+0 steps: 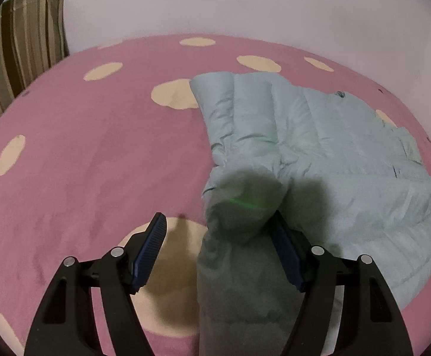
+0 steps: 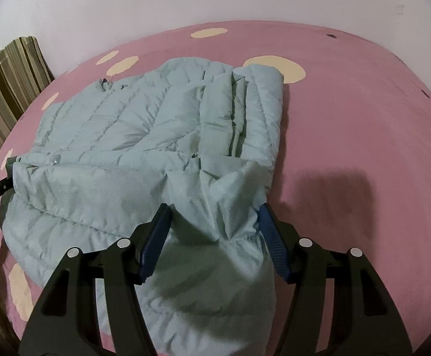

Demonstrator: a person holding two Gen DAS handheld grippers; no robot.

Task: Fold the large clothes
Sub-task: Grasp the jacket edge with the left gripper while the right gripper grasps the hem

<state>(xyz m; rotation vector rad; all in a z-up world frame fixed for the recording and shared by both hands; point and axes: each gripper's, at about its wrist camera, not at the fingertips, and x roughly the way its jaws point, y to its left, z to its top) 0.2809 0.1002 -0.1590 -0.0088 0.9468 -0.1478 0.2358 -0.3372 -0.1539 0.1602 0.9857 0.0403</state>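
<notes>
A pale blue puffer jacket (image 2: 144, 136) is laid across a pink bedspread (image 2: 349, 103) dotted with cream circles. One side has already been folded inward – a doubled edge is seen along the far right in the right wrist view – and the near hem is bunched up at both front corners.

The left gripper (image 1: 220, 250) is held wide apart; a hump of jacket stands between its pads and leans against the right one, while the left pad is clear of it, so nothing is pinched. The right gripper (image 2: 214, 238) is also spread, with gathered cloth between its jaws and no squeeze to be seen.

The fold is judged partly done – the near edge is not yet carried over, and flattening is left.
</notes>
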